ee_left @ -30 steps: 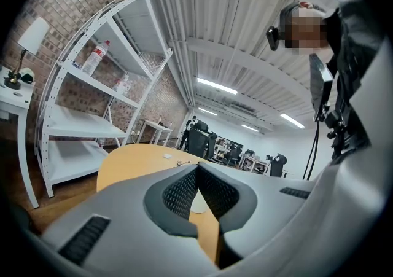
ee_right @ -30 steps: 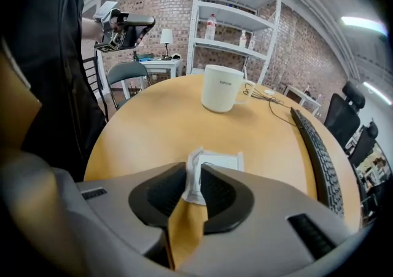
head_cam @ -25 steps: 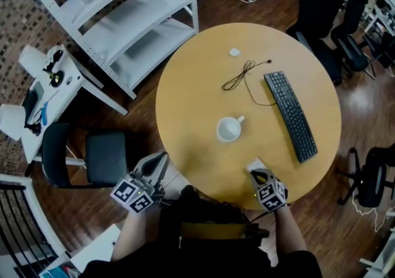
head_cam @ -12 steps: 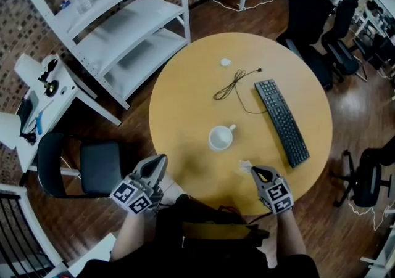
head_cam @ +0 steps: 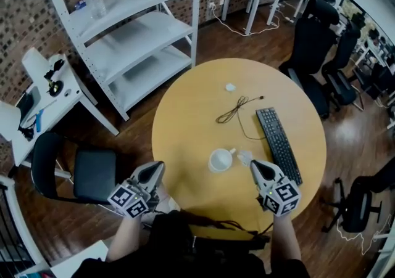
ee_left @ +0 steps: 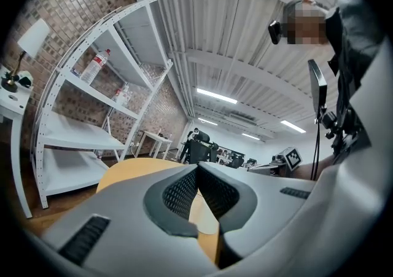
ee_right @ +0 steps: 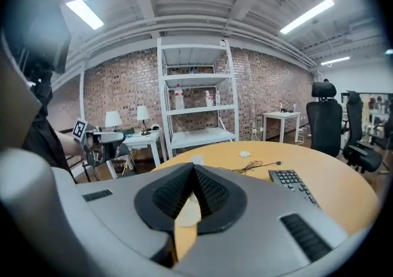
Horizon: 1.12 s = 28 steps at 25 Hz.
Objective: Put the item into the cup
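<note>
A white cup (head_cam: 220, 161) stands on the round wooden table (head_cam: 185, 116), its handle turned to the right. My right gripper (head_cam: 252, 165) is just right of that handle and shut on a small white item (head_cam: 244, 158), which sticks out toward the cup. In the right gripper view the pale item (ee_right: 186, 208) shows between the shut jaws (ee_right: 194, 166), and the cup is hidden. My left gripper (head_cam: 158, 166) hangs at the table's near left edge; its jaws (ee_left: 197, 167) meet at the tips with nothing in them.
A black keyboard (head_cam: 279, 145) lies right of the cup, close to the right gripper. A dark cable (head_cam: 233, 110) and a small white scrap (head_cam: 230, 87) lie farther back. A white shelf unit (head_cam: 136, 36), a black stool (head_cam: 92, 175) and office chairs (head_cam: 311, 42) surround the table.
The right gripper has carried the white item from the table's near edge up to the cup's handle side. The left gripper has stayed where it was.
</note>
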Each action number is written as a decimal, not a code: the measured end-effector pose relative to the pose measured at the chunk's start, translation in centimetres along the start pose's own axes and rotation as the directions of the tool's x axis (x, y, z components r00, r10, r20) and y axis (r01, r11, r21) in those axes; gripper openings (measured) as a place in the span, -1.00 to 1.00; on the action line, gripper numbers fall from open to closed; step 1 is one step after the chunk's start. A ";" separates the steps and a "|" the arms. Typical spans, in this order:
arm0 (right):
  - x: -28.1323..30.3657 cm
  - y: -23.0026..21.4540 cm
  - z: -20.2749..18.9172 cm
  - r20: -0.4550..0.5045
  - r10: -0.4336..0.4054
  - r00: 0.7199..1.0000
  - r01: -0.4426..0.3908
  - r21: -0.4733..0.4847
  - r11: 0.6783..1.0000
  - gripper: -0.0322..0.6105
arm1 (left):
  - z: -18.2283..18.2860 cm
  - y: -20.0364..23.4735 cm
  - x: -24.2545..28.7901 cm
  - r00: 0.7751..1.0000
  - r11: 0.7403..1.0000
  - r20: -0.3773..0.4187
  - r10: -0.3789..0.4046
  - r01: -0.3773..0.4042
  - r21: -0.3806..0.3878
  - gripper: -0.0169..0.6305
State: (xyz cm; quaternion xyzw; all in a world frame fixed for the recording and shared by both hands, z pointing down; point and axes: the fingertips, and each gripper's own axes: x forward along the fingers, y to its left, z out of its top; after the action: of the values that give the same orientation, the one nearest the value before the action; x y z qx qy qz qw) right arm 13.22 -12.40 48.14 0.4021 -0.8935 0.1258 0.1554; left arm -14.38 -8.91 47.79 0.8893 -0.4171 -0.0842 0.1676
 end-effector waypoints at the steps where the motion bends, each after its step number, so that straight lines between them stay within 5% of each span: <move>1: 0.6 0.1 0.7 0.014 0.014 1.000 -0.014 0.013 1.000 -0.90 | 0.1 0.4 -0.2 1.000 1.000 0.004 0.010 -0.010 0.000 -0.96; 9: 4.9 2.4 1.1 -0.048 0.090 0.995 -0.089 0.019 0.996 -0.89 | 0.6 2.6 -2.4 0.996 0.996 0.020 0.087 -0.087 -0.009 -0.96; 17: 6.4 2.5 -2.7 -0.149 0.076 0.986 -0.063 0.093 0.994 -0.84 | 0.4 3.3 -4.7 0.990 0.989 0.012 0.144 -0.144 -0.021 -0.96; 20: 6.8 2.5 -2.6 -0.124 0.084 0.989 -0.065 0.151 0.986 -0.64 | 0.5 3.7 -5.0 0.989 0.989 0.014 0.145 -0.144 -0.026 -0.96; 28: 5.3 1.8 -0.6 -0.026 0.051 0.998 -0.046 0.175 0.983 -0.64 | 1.0 3.8 -4.2 0.994 0.994 0.017 0.110 -0.110 -0.012 -0.96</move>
State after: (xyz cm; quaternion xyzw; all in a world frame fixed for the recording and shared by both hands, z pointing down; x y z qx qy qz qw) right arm 8.58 -14.62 50.56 0.3904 -0.8861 0.2135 0.1301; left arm -20.04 -8.14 48.26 0.8633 -0.4664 -0.0849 0.1730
